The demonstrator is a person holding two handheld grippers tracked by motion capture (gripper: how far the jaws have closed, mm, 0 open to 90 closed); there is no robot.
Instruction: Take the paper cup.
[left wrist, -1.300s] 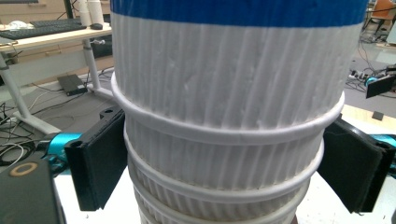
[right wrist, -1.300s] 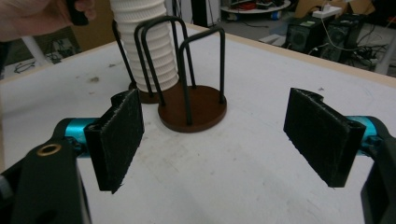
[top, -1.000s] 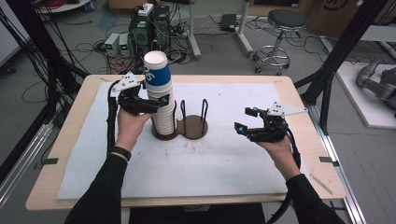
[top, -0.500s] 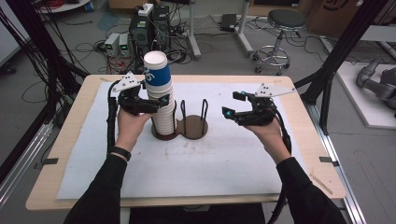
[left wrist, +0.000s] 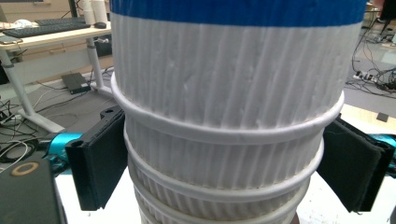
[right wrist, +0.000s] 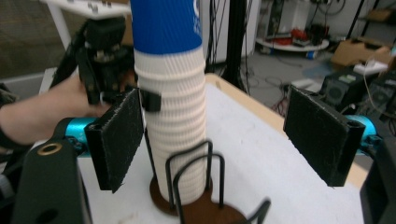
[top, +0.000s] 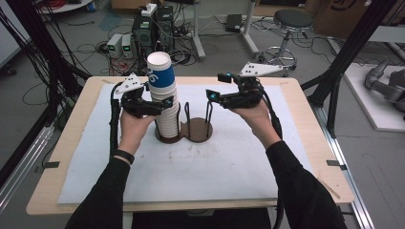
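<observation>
A tall stack of ribbed white paper cups (top: 160, 71), its top cup banded blue, stands in one side of a brown cup holder with black wire loops (top: 197, 130). My left gripper (top: 165, 104) is shut on the stack about halfway up; in the left gripper view both black pads (left wrist: 100, 158) press against the cup walls (left wrist: 224, 88). My right gripper (top: 216, 87) hovers to the right of the stack, above the empty wire loops, jaws open. In the right gripper view nothing lies between its pads (right wrist: 119, 140), and the stack (right wrist: 173, 107) stands farther off.
The holder sits on a white mat (top: 239, 162) that covers a wooden table (top: 305, 114). Black frame posts (top: 346, 57) rise at both sides. Beyond the far edge are floor cables, computer boxes (top: 143, 28) and a stool (top: 291, 21).
My right gripper has risen and travelled left and away from the table's right side toward the cup stack. The left gripper and the stack have stayed where they were.
</observation>
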